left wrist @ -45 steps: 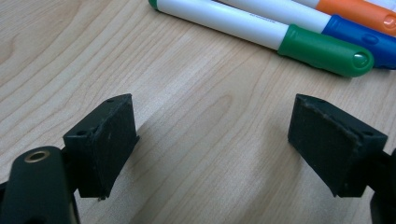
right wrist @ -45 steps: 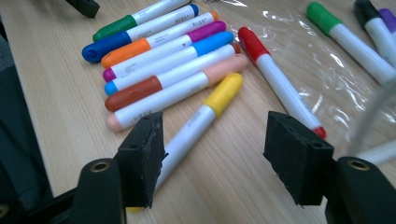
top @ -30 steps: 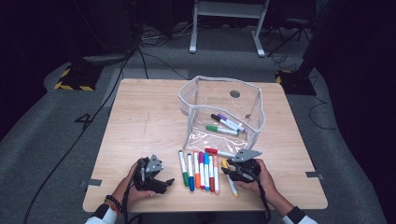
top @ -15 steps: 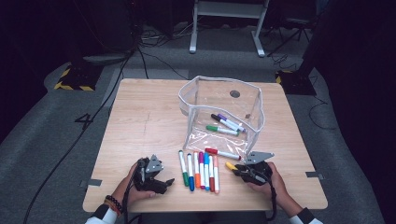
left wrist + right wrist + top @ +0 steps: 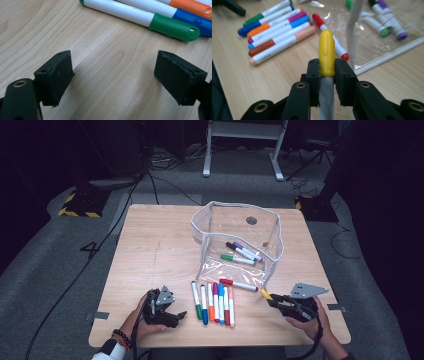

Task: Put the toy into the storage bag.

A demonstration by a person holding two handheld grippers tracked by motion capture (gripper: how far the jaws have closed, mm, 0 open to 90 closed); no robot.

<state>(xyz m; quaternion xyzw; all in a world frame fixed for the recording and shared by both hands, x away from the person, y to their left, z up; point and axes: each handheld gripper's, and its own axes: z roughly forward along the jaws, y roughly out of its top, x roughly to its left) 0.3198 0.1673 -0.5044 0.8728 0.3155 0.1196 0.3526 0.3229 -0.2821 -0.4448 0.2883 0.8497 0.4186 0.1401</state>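
My right gripper (image 5: 327,66) is shut on a yellow-capped marker (image 5: 326,51) that sticks out past its pads; its jaws have just been closing on it. In the high view the right gripper (image 5: 278,301) hangs over the table's front right, and the yellow marker (image 5: 265,294) points toward the clear pouch (image 5: 274,227). A row of several markers (image 5: 215,301) lies in the front middle. My left gripper (image 5: 172,316) rests left of the row. In its own view the left gripper (image 5: 113,72) is open over bare wood, with the green marker (image 5: 175,27) just beyond.
A red marker (image 5: 239,284) lies at the pouch's open mouth. Inside the pouch lie a green marker (image 5: 238,259), a black one (image 5: 234,247) and a purple one (image 5: 248,251). The wooden table (image 5: 150,245) has bare room at the left and back.
The right gripper closed on the yellow marker at the row's right end, lifted it and carried it to the right. The left gripper stayed put.
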